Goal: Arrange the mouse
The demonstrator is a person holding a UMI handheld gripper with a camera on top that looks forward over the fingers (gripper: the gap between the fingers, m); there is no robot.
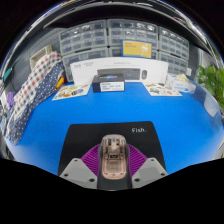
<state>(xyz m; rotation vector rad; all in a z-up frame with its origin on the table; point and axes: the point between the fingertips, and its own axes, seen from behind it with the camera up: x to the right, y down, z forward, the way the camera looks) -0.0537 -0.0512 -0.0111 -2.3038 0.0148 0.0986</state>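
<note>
A pale beige, see-through mouse (113, 160) sits between my two fingers, its front pointing away from me. The purple pads (93, 158) press on both of its sides, so my gripper (113, 168) is shut on it. The mouse is over the near edge of a black mouse mat (100, 135) marked "Fish.", which lies on the blue table (60, 120). I cannot tell whether the mouse rests on the mat or hangs just above it.
Beyond the mat stand a black device (108, 85) and a white box-like machine (125, 70). Papers lie to the left (68, 92) and right (165, 88). Drawer shelves (100, 40) line the back. A checkered cloth (35, 80) hangs at left, and a plant (212, 82) stands at right.
</note>
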